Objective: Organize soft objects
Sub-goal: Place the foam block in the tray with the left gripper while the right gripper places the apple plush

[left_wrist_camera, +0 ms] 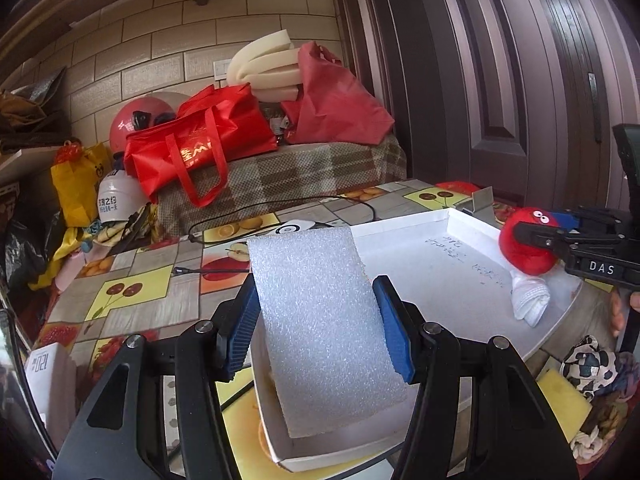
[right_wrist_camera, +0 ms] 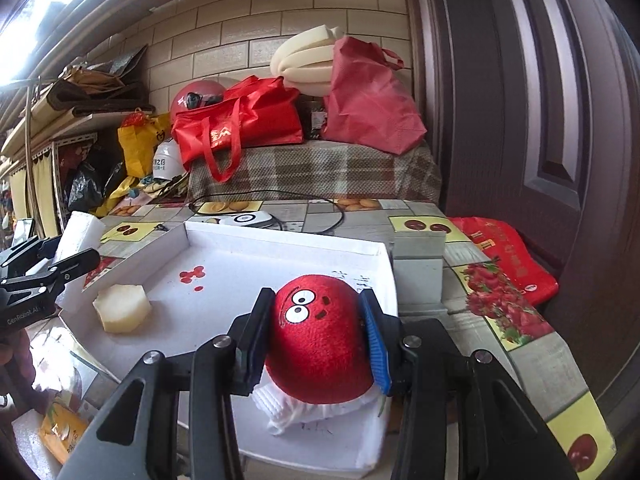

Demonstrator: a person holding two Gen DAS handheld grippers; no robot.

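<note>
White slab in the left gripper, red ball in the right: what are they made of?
White slab: looks like expanded polyethylene packing foam, going by its pebbly, sparkly cell texture and rough-cut edge. Red ball: plush or velvety fabric over soft stuffing, with a fuzzy matte nap and a stitched or printed face; the filling cannot be seen.

Both the left gripper (left_wrist_camera: pixel 318 326) and the right gripper (right_wrist_camera: pixel 316 344) have black angular plastic arms with round silver screws and blue ribbed pads on the fingers (left_wrist_camera: pixel 394 332), and white letters read "DAS" on the right one and "GenRobot.AI" on the left one.
</note>
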